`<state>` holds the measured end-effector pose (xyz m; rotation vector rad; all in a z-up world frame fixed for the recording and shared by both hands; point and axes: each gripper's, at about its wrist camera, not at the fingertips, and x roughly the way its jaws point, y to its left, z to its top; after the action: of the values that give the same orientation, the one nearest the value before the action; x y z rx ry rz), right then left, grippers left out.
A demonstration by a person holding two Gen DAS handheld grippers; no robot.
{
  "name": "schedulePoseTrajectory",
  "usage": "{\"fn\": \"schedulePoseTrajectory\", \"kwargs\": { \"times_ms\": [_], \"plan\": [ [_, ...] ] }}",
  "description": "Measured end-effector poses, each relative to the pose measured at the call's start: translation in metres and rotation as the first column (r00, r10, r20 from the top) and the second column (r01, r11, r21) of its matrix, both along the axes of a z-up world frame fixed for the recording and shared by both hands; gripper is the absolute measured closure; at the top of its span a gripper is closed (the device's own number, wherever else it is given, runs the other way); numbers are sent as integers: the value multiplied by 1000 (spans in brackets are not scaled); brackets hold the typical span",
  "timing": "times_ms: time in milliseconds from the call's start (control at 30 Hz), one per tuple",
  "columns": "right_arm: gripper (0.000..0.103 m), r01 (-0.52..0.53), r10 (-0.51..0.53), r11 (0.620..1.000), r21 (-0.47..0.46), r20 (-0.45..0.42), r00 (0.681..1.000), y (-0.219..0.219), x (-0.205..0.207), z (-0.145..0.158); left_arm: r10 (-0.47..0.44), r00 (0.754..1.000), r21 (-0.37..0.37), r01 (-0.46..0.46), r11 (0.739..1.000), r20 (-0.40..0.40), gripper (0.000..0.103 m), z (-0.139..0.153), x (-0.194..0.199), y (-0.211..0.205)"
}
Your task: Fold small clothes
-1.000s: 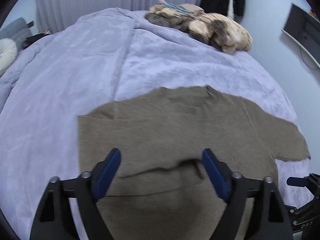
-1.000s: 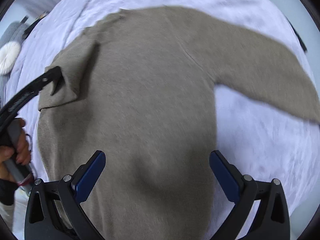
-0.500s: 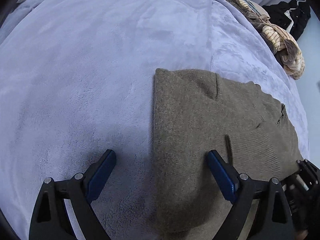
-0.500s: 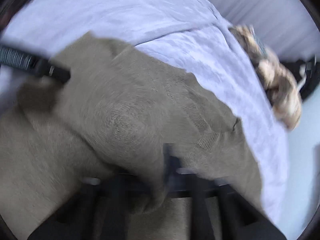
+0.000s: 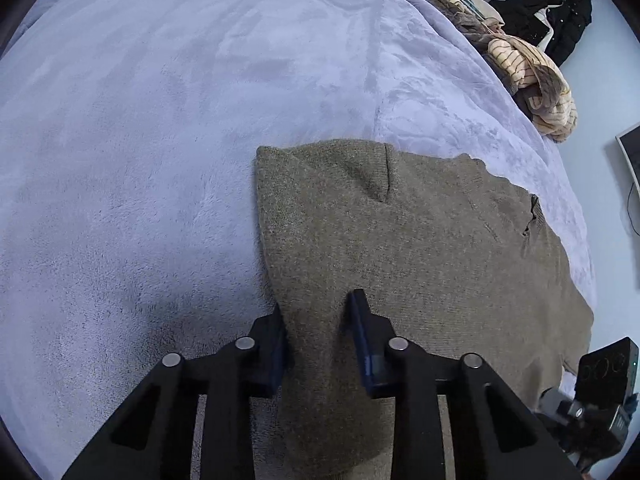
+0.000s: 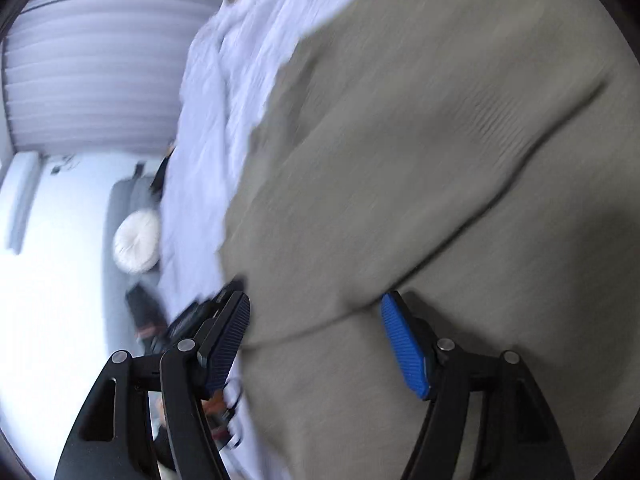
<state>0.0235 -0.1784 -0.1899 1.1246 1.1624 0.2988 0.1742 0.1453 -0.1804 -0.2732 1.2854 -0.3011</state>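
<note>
An olive-brown knit sweater (image 5: 400, 240) lies on a lavender plush bedspread (image 5: 160, 160), its left side folded over. My left gripper (image 5: 318, 308) is closed down on the sweater's folded left edge, with cloth pinched between the blue pads. In the blurred, tilted right wrist view the sweater (image 6: 440, 160) fills most of the frame. My right gripper (image 6: 316, 320) stands partly open over it, with a fold of cloth lying between the blue pads (image 6: 404, 352). The right gripper's body shows at the lower right of the left wrist view (image 5: 600, 400).
A heap of striped beige clothes (image 5: 520, 60) lies at the bed's far right. A black garment (image 5: 552, 16) hangs on the wall beyond. A round white cushion (image 6: 136, 240) sits beside the bed, with curtains (image 6: 100, 60) behind.
My left gripper has closed from wide open onto the sweater's folded left edge. My right gripper has swung round and tilted, and its jaws now stand partly open over the cloth.
</note>
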Motion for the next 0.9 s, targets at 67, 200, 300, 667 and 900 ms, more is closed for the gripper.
{"fn": "schedulePoseTrajectory", "kwargs": {
  "times_ms": [67, 200, 300, 667, 900],
  "plan": [
    [34, -40, 40, 999, -6, -31, 999, 29, 13, -13, -1, 1000, -26, 1, 1000, 4, 89, 6, 1, 4],
    [96, -31, 33, 999, 42, -42, 999, 56, 36, -22, -31, 999, -22, 32, 999, 36, 93, 13, -1, 18],
    [97, -121, 120, 992, -33, -10, 993, 75, 45, -17, -47, 999, -11, 47, 999, 20, 93, -5, -1, 26],
    [43, 107, -123, 973, -206, -62, 990, -41, -10, -6, -11, 1000, -12, 11, 1000, 22, 93, -7, -3, 26],
    [97, 129, -164, 912, -388, -60, 985, -90, 5, 12, -9, 999, 47, 7, 999, 44, 87, -6, -5, 22]
  ]
}}
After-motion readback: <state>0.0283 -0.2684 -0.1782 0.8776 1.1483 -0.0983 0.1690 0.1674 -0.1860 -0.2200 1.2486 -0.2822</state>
